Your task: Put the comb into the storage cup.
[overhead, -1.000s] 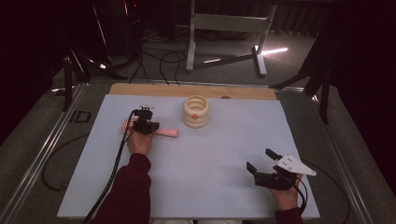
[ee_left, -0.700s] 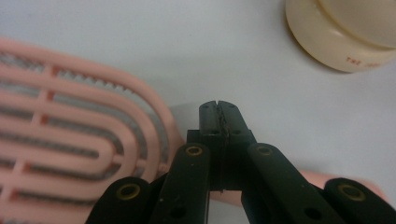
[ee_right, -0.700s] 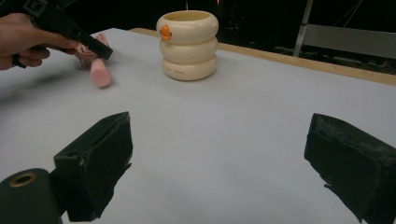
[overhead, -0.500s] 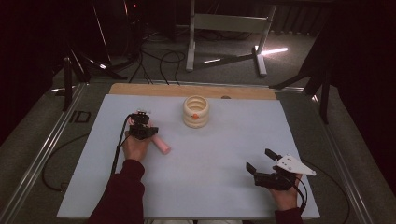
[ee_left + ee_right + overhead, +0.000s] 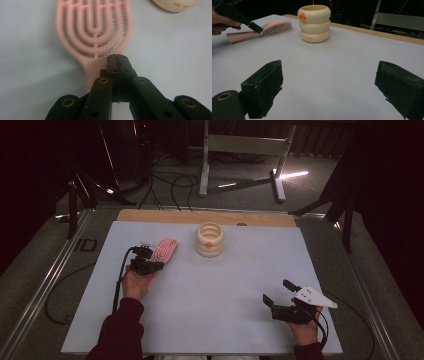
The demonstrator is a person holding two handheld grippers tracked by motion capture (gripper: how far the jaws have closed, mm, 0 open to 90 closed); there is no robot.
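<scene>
**A:** So, where is the pink hairbrush (image 5: 165,251) right now?

**B:** On the white table (image 5: 210,310), toward the back left, just to the left of the cream ring-shaped cup (image 5: 209,240) and apart from it. The left gripper (image 5: 117,58) has its jaws closed at the neck of the brush, where the handle meets the open, looped head. From the left gripper view the tips look pressed together beside or on that neck; I can't tell for sure that the handle is clamped.

**A:** How would you expect it to handle?

**B:** Light and stiff, I'd judge: hollow plastic loops with short bristles. The handle is the place to take it, since it is solid and narrow. The smooth plastic may twist in the pads if gripped near one end.

**A:** And the other side?

**B:** The right gripper (image 5: 328,90) rests near the front right corner, jaws wide apart with nothing between them, well away from everything.

**A:** Anything in the way?

**B:** Just the cup. It stands upright with a small orange mark on its top ring, and a swing of the brush head could knock it.
</scene>
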